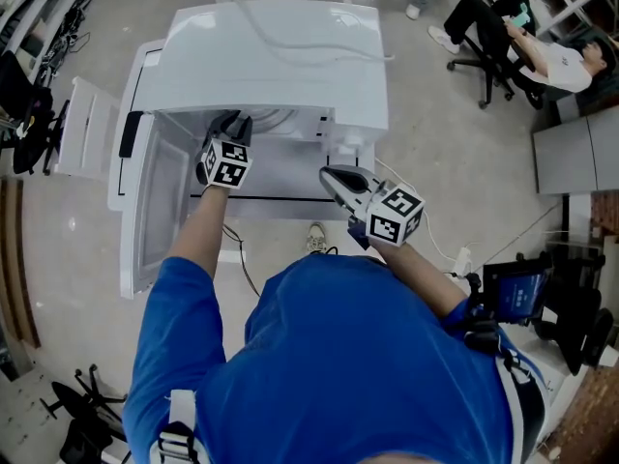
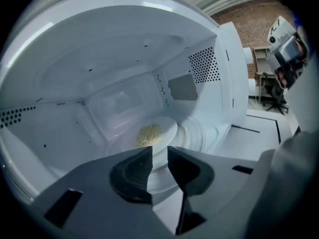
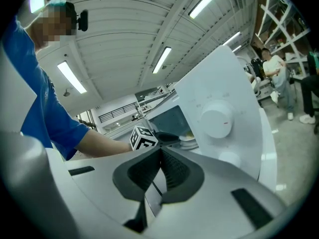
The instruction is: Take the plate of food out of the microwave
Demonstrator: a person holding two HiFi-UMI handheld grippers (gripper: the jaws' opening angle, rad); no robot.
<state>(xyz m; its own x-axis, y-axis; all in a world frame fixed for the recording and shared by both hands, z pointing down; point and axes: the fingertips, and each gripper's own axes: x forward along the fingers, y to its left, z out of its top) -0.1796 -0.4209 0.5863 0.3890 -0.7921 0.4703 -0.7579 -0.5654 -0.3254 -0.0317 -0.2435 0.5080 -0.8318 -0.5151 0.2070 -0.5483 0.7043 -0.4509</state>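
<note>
A white plate (image 2: 167, 128) with a heap of yellow noodles (image 2: 148, 134) sits inside the white microwave (image 1: 280, 56), whose door (image 1: 155, 201) hangs open at the left. My left gripper (image 2: 160, 151) reaches into the oven's mouth. Its jaws stand a little apart, and the plate's near rim shows in the gap without the pads pressing on it. In the head view the left gripper (image 1: 232, 129) is at the cavity opening. My right gripper (image 1: 334, 177) hovers in front of the control panel, shut with nothing in it. The right gripper view also shows the plate (image 3: 188, 138) inside.
The control knob (image 3: 216, 122) is on the microwave's right panel. A glass turntable (image 2: 202, 133) lies under the plate. A person (image 1: 546, 56) sits on a chair at the far right. A power strip (image 1: 462, 259) and cables lie on the floor to my right.
</note>
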